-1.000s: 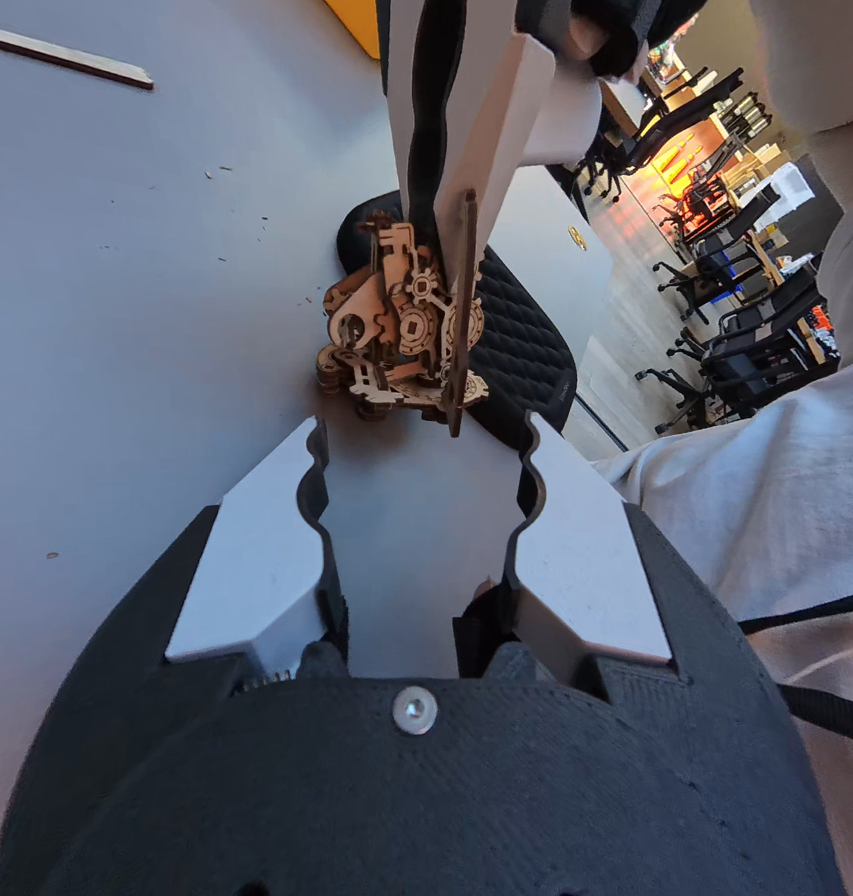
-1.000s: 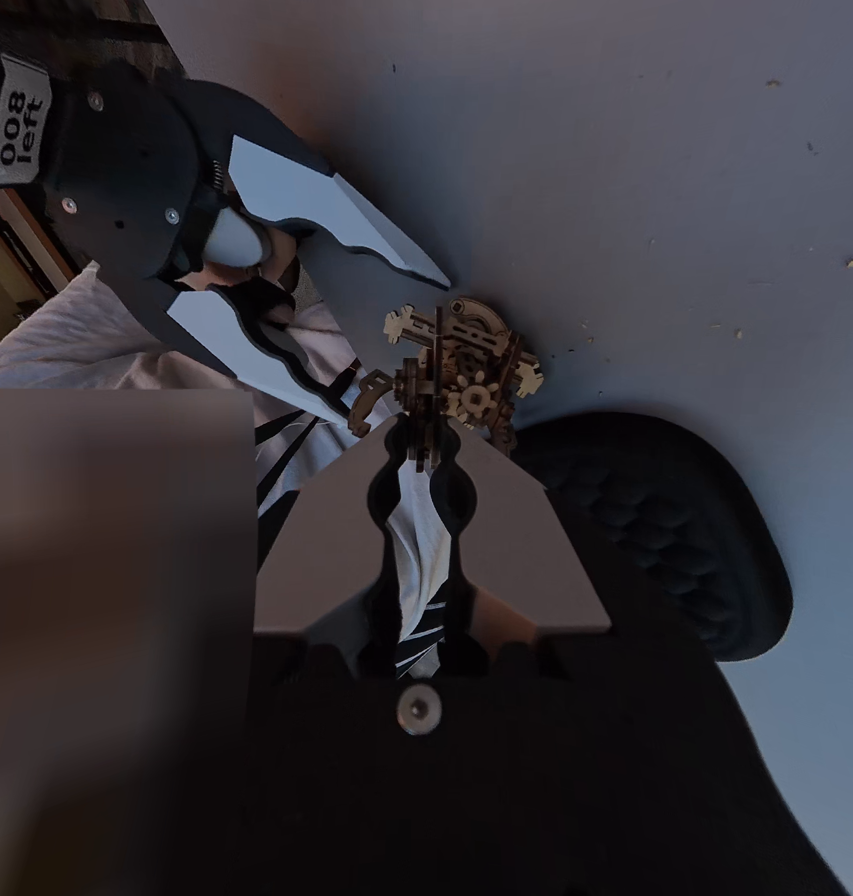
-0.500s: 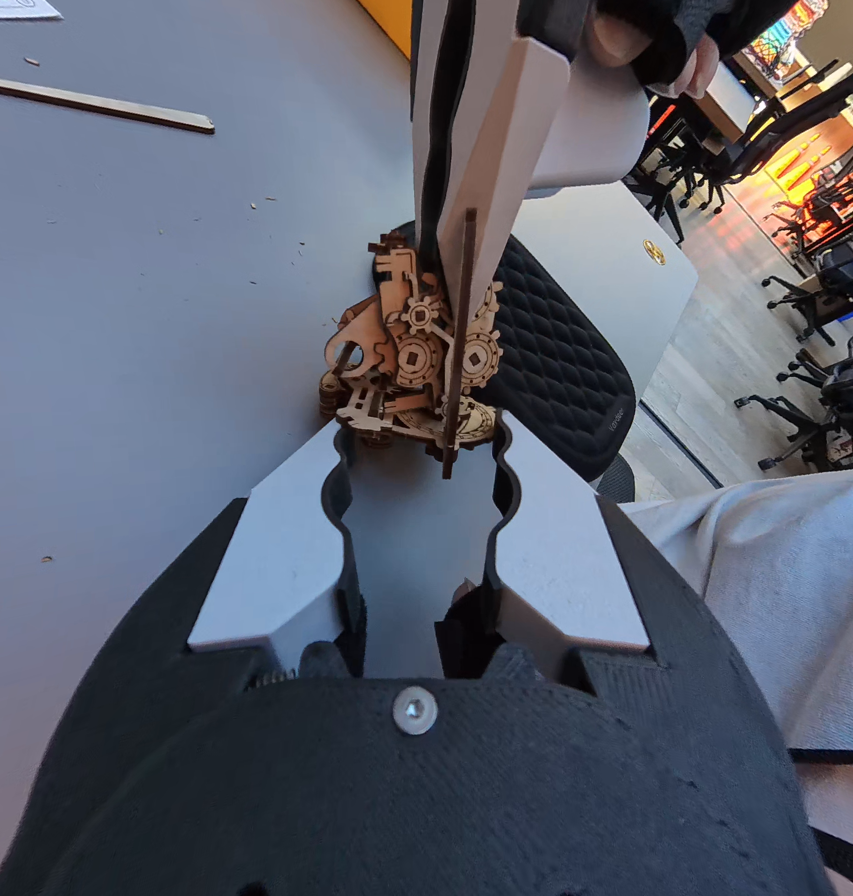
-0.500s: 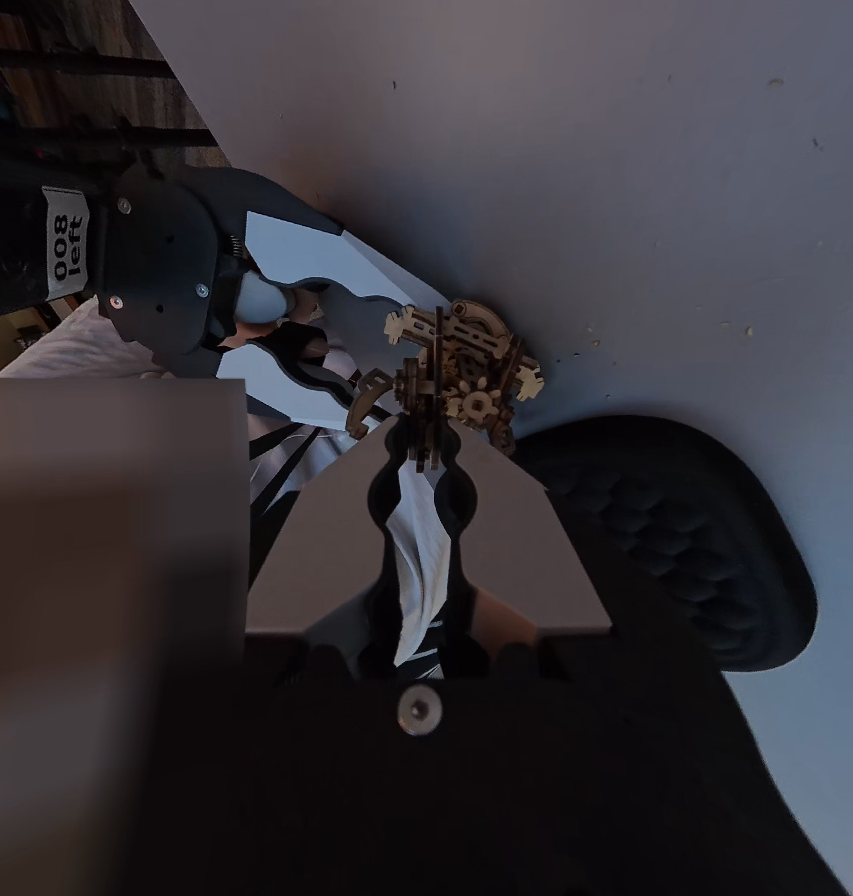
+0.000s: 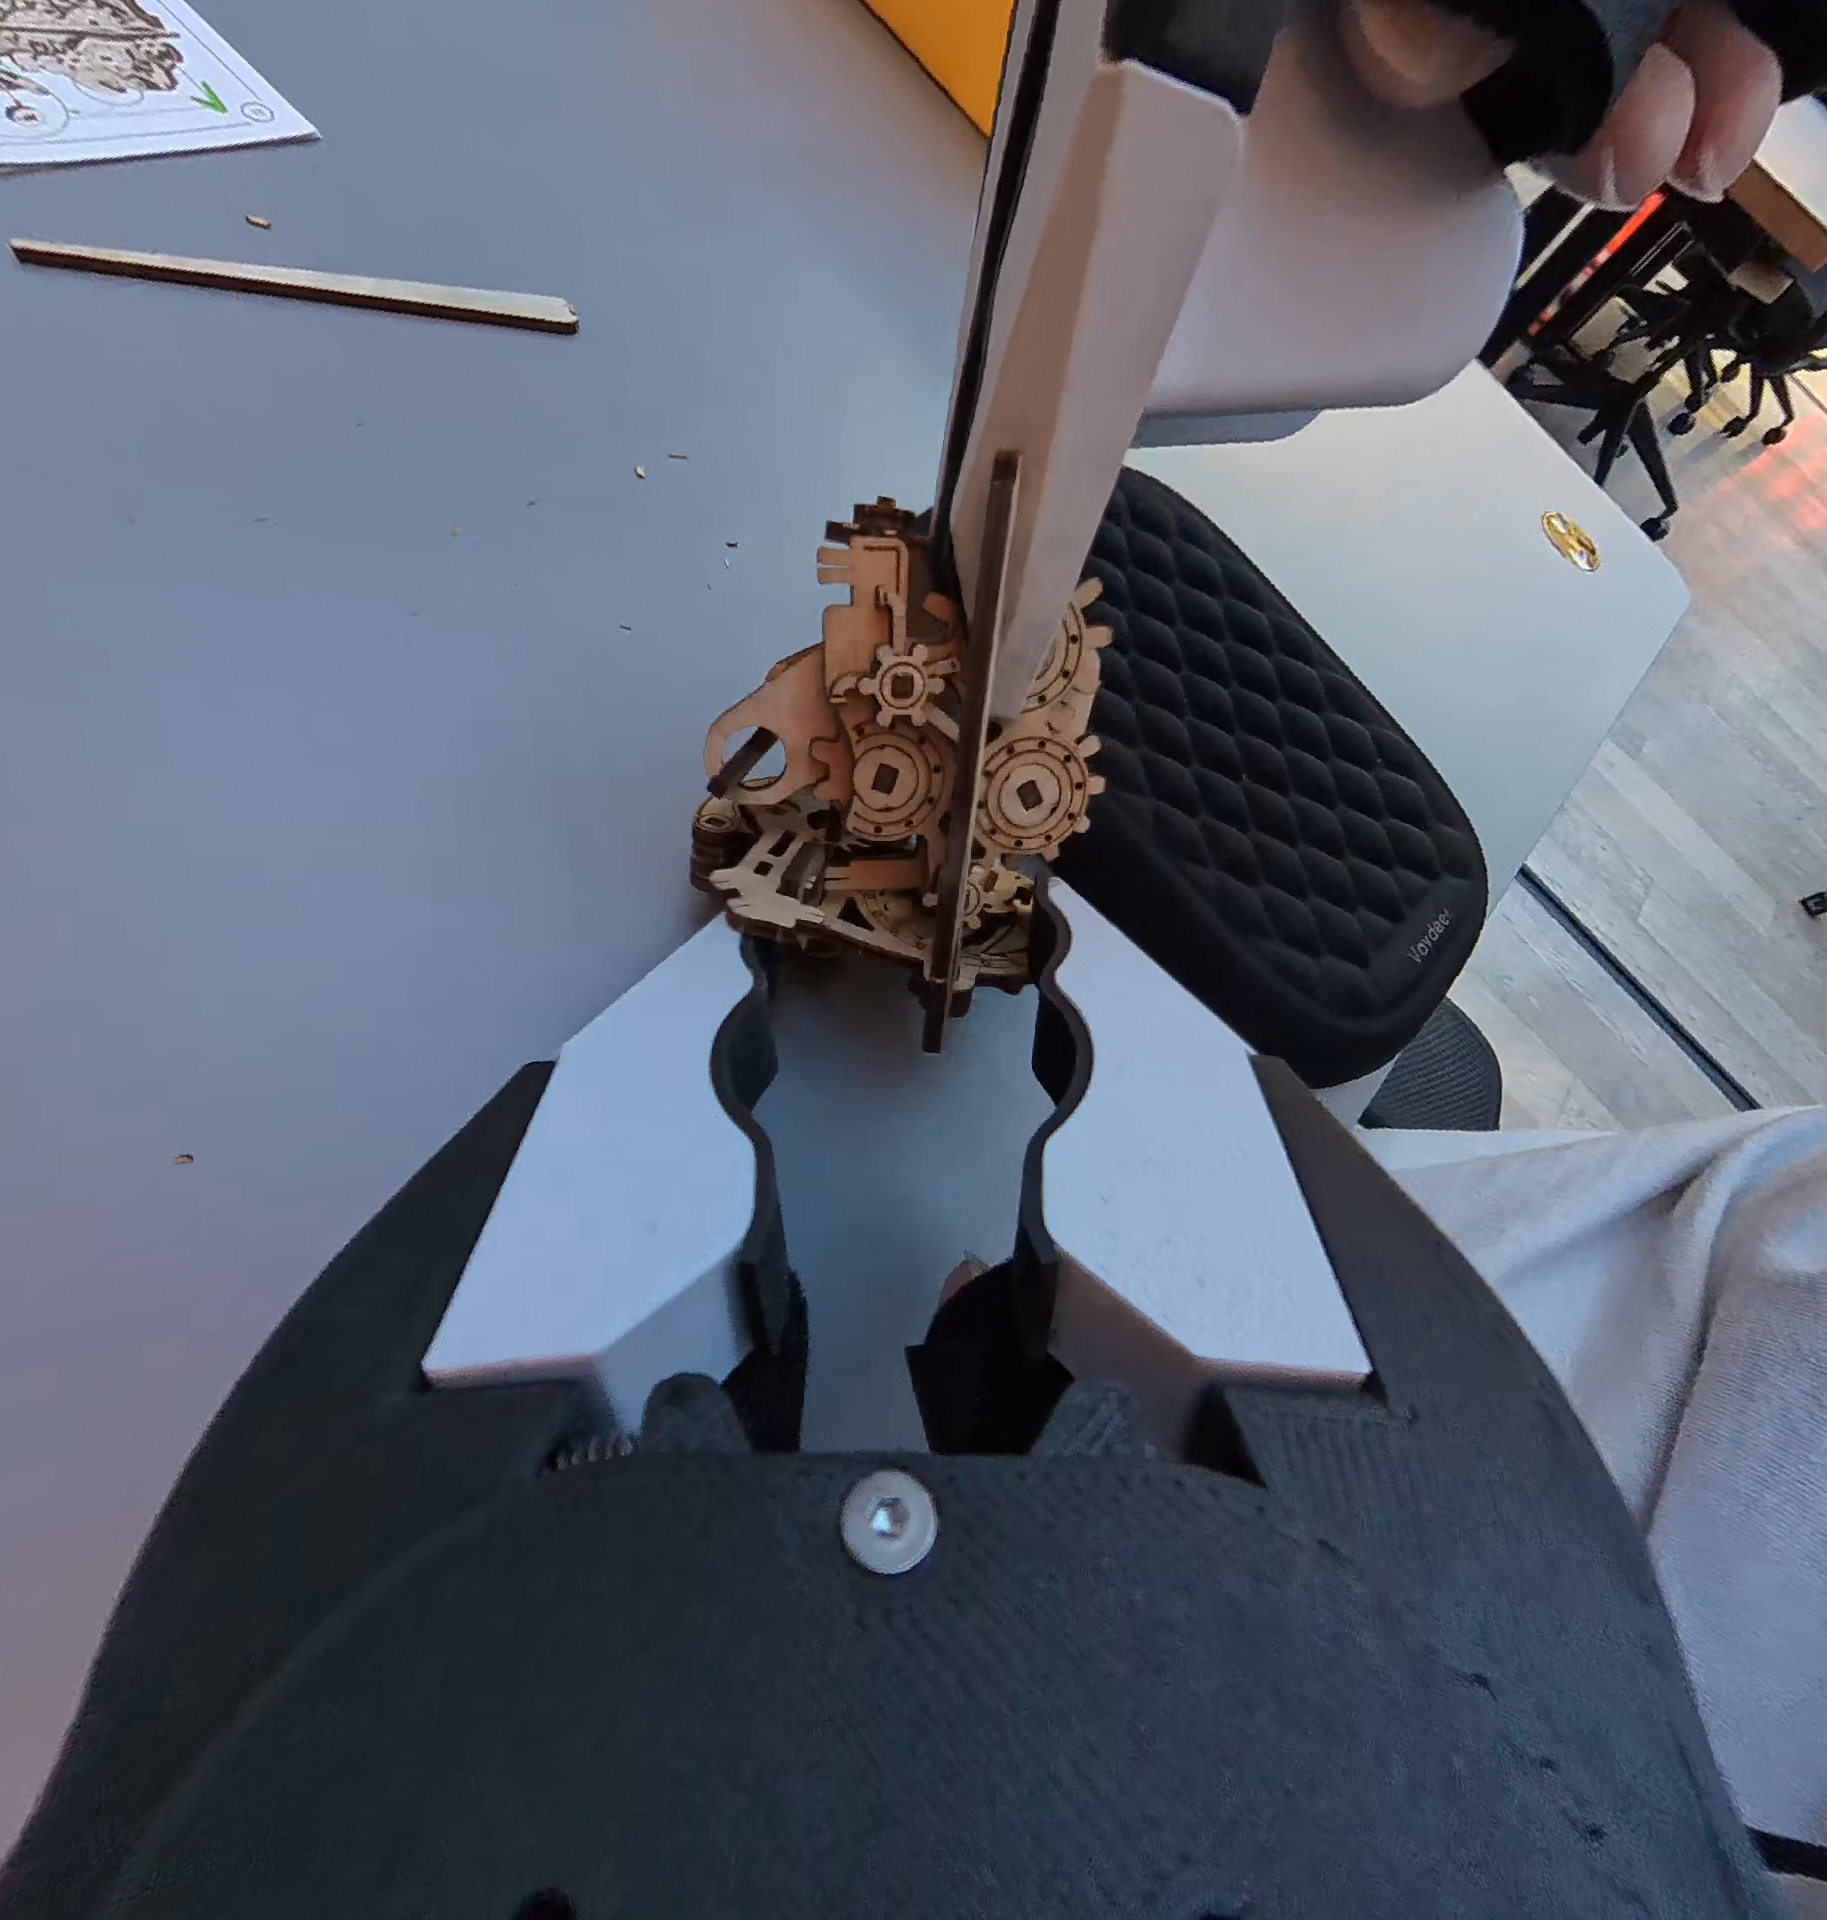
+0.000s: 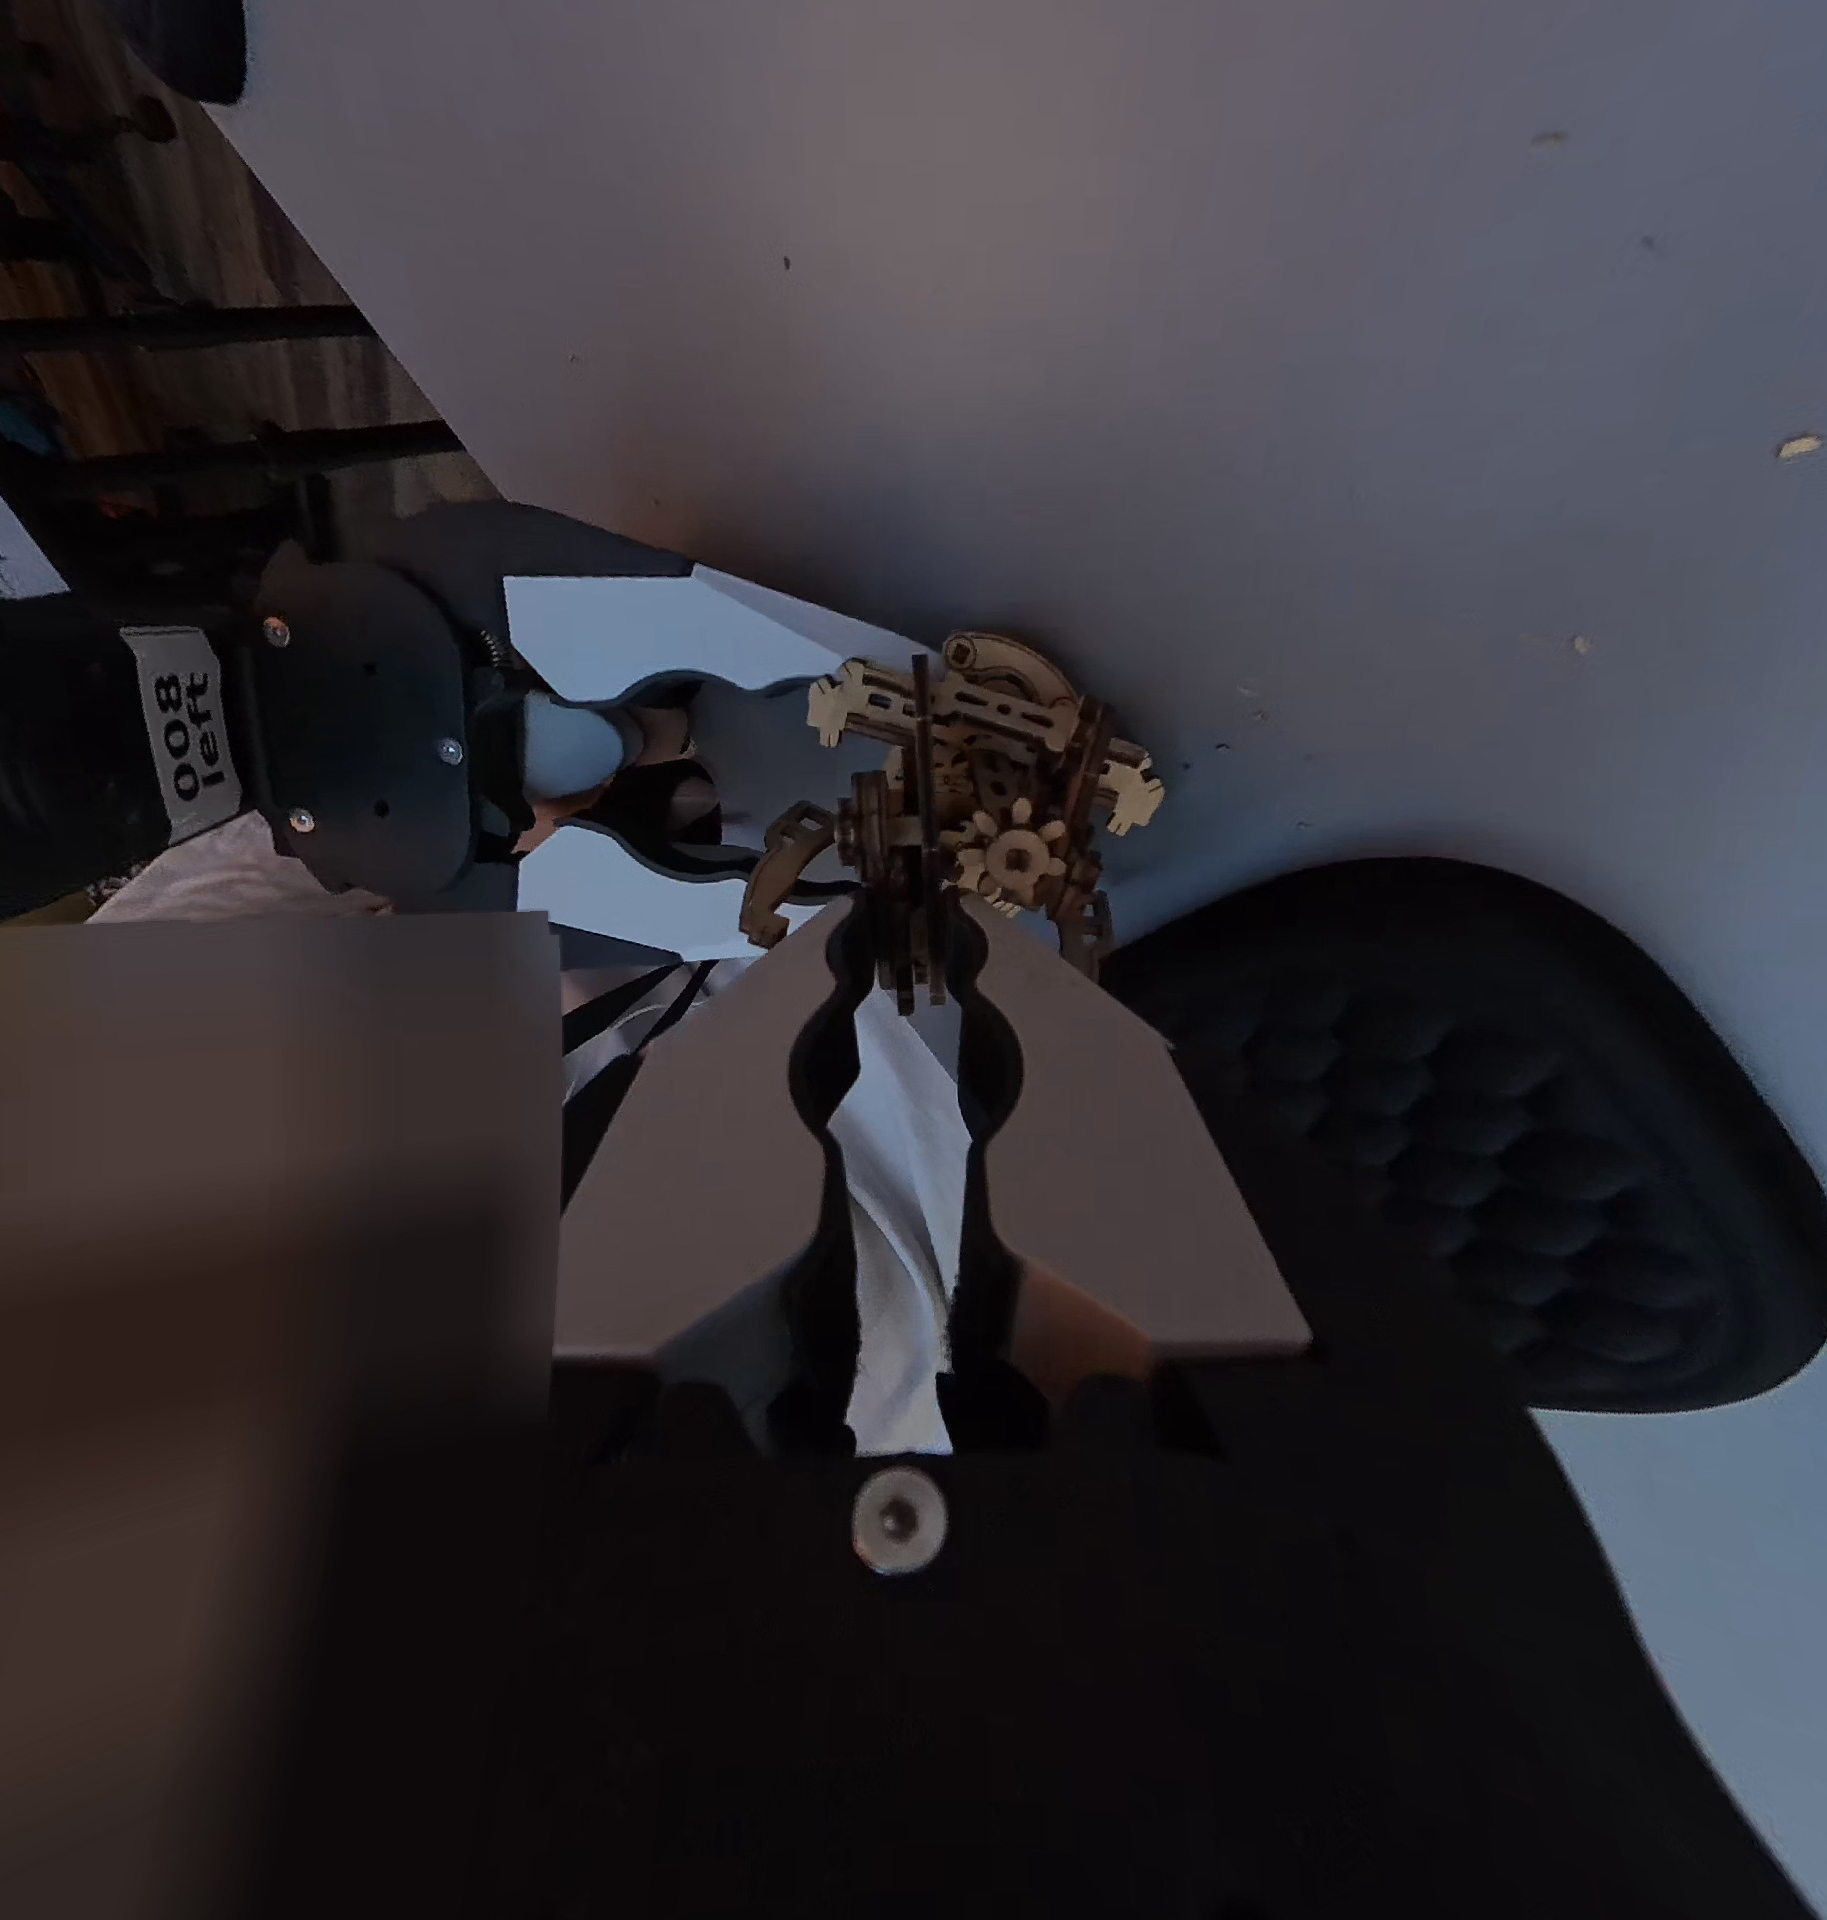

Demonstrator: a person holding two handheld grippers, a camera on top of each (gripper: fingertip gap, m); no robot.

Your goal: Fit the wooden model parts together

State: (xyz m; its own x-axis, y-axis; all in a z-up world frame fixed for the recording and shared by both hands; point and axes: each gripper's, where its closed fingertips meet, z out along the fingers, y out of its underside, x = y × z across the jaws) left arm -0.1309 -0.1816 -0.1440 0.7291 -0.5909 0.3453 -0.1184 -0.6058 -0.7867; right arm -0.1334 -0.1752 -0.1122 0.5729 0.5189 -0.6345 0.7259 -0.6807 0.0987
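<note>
A wooden gear model [image 5: 893, 774] stands on the grey table [image 5: 317, 675], held from above by my right gripper [image 6: 904, 914], which is shut on its upper plates. The model also shows in the right wrist view [image 6: 976, 790]. A thin dark wooden plate [image 5: 976, 727] runs edge-on down the model's front. My left gripper [image 5: 893, 940] is open, its fingertips on either side of the model's base; whether they touch it I cannot tell. In the right wrist view the left gripper [image 6: 722, 769] reaches in from the left.
A black quilted pad [image 5: 1262, 790] lies right of the model at the table edge. A thin wooden strip [image 5: 296, 286] and a printed instruction sheet [image 5: 109, 83] lie at the far left. Small wood chips dot the table. A person's light sleeve [image 5: 1615, 1351] is at right. The grippers are tip to tip, or close to it.
My left gripper has moved forward to the model and narrowed its opening; its fingertips now flank the base. My right gripper stays shut on the model.
</note>
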